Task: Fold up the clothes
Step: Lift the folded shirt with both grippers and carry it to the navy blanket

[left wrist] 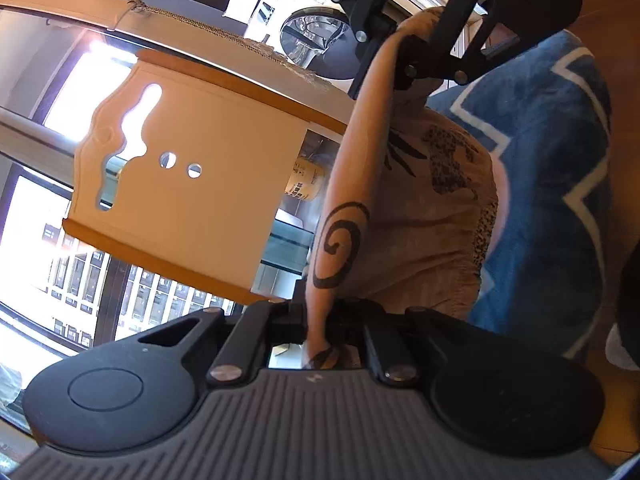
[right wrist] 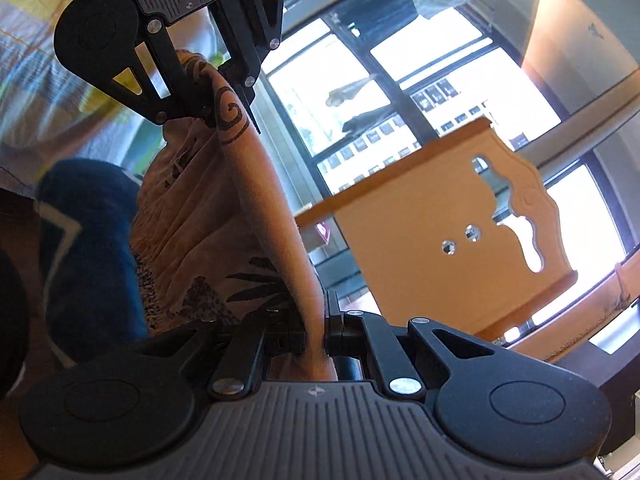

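A beige garment [left wrist: 420, 220] printed with black spirals and leaves hangs stretched between both grippers. Low in the left wrist view, my left gripper [left wrist: 316, 332] is shut on one rolled edge of it. At the top of the same view, my right gripper [left wrist: 404, 56] pinches the other end of that edge. In the right wrist view the garment [right wrist: 192, 216] runs from my right gripper [right wrist: 318, 336], shut on it at the bottom, up to my left gripper [right wrist: 216, 100]. The cloth's lower part drapes loosely over a blue blanket.
A blue blanket with a white zigzag [left wrist: 540, 200] [right wrist: 88, 220] lies under the garment. A wooden panel with cut-out holes [left wrist: 200, 184] [right wrist: 420, 248] stands beyond, in front of a large window [left wrist: 80, 92] [right wrist: 400, 92]. A white appliance with a round glass door [left wrist: 304, 36] is farther back.
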Available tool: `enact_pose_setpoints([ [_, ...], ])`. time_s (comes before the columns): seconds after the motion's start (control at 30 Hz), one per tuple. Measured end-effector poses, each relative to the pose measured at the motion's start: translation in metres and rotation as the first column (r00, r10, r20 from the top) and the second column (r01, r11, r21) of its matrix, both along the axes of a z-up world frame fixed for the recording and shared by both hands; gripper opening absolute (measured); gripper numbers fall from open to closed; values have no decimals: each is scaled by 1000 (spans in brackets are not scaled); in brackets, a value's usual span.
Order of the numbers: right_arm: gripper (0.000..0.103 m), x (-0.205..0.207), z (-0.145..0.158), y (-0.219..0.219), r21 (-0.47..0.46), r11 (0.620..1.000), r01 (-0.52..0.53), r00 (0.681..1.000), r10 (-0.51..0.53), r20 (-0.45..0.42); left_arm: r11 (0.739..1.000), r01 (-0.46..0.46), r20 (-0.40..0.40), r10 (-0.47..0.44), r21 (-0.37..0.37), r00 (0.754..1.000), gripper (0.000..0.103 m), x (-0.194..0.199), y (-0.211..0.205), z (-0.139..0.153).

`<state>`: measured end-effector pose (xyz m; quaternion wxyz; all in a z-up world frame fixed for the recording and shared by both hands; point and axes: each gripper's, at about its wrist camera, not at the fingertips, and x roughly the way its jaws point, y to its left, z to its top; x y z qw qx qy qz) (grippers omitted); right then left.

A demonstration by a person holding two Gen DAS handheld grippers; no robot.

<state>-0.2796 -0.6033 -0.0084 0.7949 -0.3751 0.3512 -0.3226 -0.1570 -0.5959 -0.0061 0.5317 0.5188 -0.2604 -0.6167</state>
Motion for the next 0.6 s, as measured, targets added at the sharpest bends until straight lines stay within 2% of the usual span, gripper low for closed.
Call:
enact_pose_setpoints([
  [0.1, 5, 5, 2, -42, -67, 997, 42, 999, -42, -2, 997, -5, -3, 4, -82, 1000, 6, 6, -45, 10],
  [0.17, 5, 10, 6, -65, -141, 988, 66, 998, -63, 26, 995, -16, -29, 13, -102, 999, 5, 8, -67, 12],
  [0.2, 6, 11, 7, -73, -161, 984, 75, 997, -69, 43, 995, -21, -43, 17, -98, 999, 5, 9, -77, 11],
  [0.23, 6, 11, 5, -80, -168, 983, 78, 996, -70, 52, 998, -20, -55, 17, -53, 998, 5, 8, -84, 1],
  [0.27, 6, 11, -2, -86, -156, 985, 75, 996, -68, 48, 1000, -14, -61, 15, 9, 998, 5, 9, -86, -13],
  [0.33, 6, 11, -28, -95, -71, 995, 75, 997, -74, 10, 993, -4, -53, 11, 114, 999, 5, 8, -83, -59],
  [0.43, 6, 8, -88, -97, 63, 996, 57, 995, -51, -88, 976, 3, -37, 5, 219, 999, 7, 6, -65, -119],
  [0.47, 6, 7, -106, -93, 86, 995, 50, 991, -39, -126, 972, 4, -31, 3, 236, 1000, 7, 5, -58, -134],
  [0.5, 5, 7, -116, -89, 93, 995, 46, 990, -33, -138, 976, 3, -24, 2, 216, 1000, 6, 5, -54, -139],
  [0.6, 11, 3, -138, -80, 106, 993, 43, 986, -25, -164, 981, -5, -36, 12, 193, 999, 13, 8, -49, -136],
])
